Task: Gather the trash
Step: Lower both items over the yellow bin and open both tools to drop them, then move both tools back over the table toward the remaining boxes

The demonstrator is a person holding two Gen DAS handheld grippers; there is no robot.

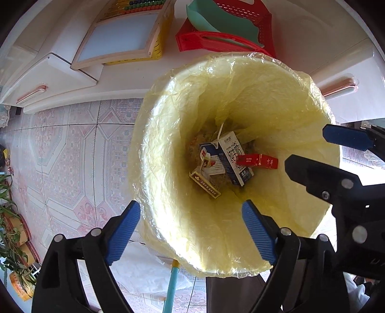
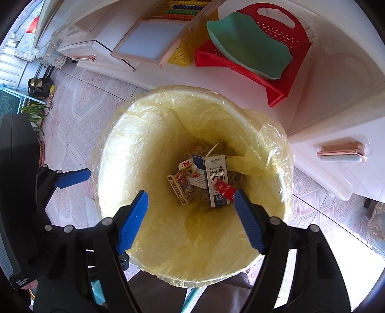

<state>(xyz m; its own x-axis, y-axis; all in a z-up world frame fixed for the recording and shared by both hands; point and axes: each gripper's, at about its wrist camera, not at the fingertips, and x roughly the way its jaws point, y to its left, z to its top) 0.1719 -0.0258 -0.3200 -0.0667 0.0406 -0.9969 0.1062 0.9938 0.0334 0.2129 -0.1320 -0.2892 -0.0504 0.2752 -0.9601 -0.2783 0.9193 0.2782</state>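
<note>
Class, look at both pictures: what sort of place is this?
Probably a room in a home: patterned floor tiles, white drawers beside a lined bin, and a child's bead frame.

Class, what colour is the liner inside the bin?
Pale translucent yellow liner, clearest in the right wrist view.

In the lined bin (image 2: 192,272), a milk carton (image 2: 215,180) lies among packs; cabinets (image 2: 336,96) stand behind it.
</note>
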